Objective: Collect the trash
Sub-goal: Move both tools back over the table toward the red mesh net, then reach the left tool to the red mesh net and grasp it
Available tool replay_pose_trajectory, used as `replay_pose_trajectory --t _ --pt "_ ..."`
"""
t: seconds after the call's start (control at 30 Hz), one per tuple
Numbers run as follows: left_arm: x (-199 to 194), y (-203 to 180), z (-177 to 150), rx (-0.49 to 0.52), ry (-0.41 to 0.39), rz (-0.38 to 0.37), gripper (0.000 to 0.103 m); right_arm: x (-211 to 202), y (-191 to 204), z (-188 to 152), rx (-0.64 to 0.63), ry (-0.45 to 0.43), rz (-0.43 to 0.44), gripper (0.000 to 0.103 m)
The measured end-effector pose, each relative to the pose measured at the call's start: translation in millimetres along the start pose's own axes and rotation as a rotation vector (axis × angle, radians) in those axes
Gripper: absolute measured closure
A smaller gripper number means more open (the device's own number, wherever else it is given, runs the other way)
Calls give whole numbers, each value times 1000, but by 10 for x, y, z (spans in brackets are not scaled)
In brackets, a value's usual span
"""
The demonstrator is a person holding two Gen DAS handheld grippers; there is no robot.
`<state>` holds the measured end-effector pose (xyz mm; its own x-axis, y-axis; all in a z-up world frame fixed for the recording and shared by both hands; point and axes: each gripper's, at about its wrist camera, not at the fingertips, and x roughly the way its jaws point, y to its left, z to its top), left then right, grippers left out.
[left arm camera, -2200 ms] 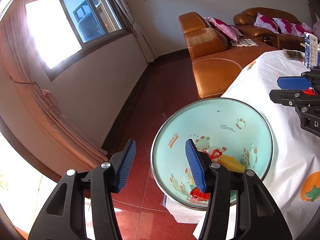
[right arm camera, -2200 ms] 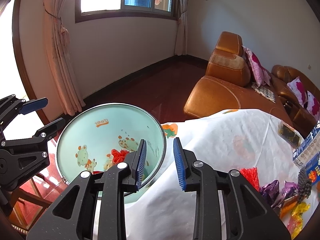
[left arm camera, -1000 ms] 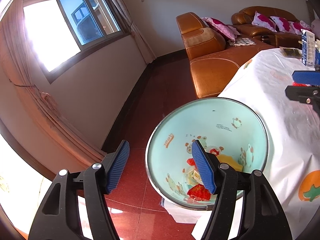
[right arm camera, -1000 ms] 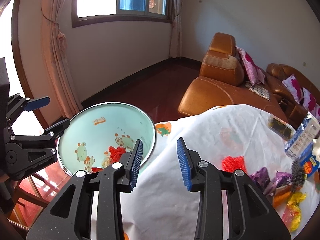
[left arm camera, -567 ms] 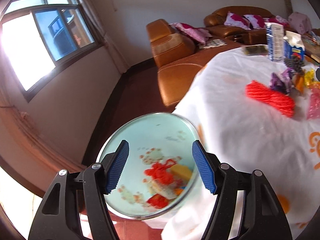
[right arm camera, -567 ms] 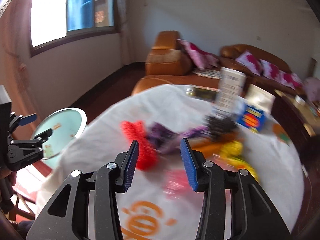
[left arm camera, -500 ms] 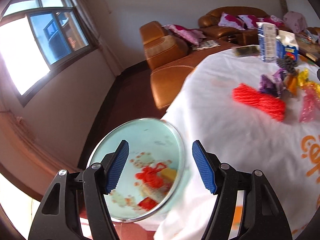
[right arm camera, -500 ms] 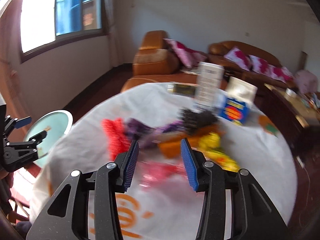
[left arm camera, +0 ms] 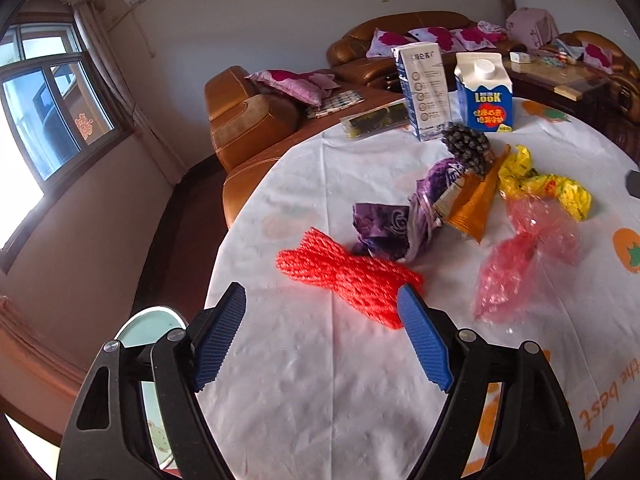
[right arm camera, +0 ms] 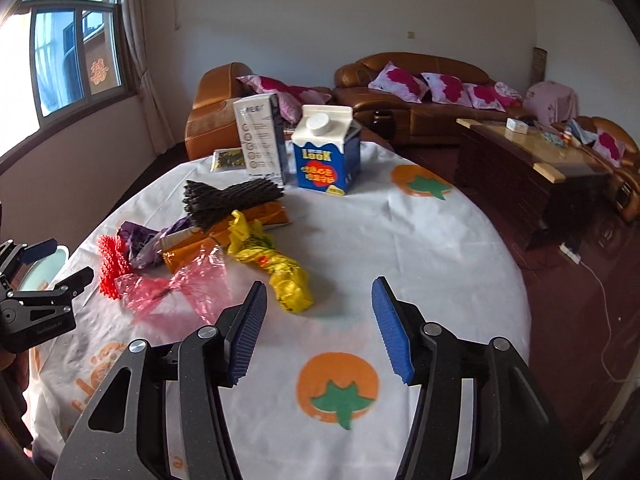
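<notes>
Both grippers hang over a round table (right arm camera: 440, 240) with a white cloth printed with orange fruit, and each is opening with nothing between its jaws. The left gripper (left arm camera: 322, 336) stands wide, its blue pads framing the near end of a red foam net (left arm camera: 344, 276) that lies flat on the cloth just ahead of it, untouched. The right gripper (right arm camera: 318, 328) is parted about halfway over bare cloth, with a crumpled yellow wrapper (right arm camera: 276, 264) just beyond its left pad. The trash sits in a loose heap mid-table: the net at the left edge, a purple wrapper (left arm camera: 384, 228) touching it, an orange packet (left arm camera: 472, 204) and a black foam net (right arm camera: 228, 200) behind, and a pink film (right arm camera: 180, 284) nearest the person. Two cartons stand upright at the far side, a tall white one (right arm camera: 262, 138) beside a blue one (right arm camera: 326, 152) (lettered "LOOK"). A pale green basin (left arm camera: 154, 332) shows below the table edge at the left, mostly hidden by the left gripper.
</notes>
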<state>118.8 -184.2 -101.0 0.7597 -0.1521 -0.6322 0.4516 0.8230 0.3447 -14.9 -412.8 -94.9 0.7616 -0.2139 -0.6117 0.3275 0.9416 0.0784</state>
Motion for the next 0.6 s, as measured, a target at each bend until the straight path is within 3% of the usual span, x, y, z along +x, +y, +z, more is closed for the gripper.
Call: replay_pose_trajectory --t 0.23,0.43,0.6 --pt "272 354 132 -13 32 81 26 7 -147 -57 34 -4 2 46" --pt "511 448 284 -9 44 84 26 40 -93 -70 17 8 0 45" --pt "779 597 368 -36 85 150 19 48 -62 -101 7 11 -7 44"
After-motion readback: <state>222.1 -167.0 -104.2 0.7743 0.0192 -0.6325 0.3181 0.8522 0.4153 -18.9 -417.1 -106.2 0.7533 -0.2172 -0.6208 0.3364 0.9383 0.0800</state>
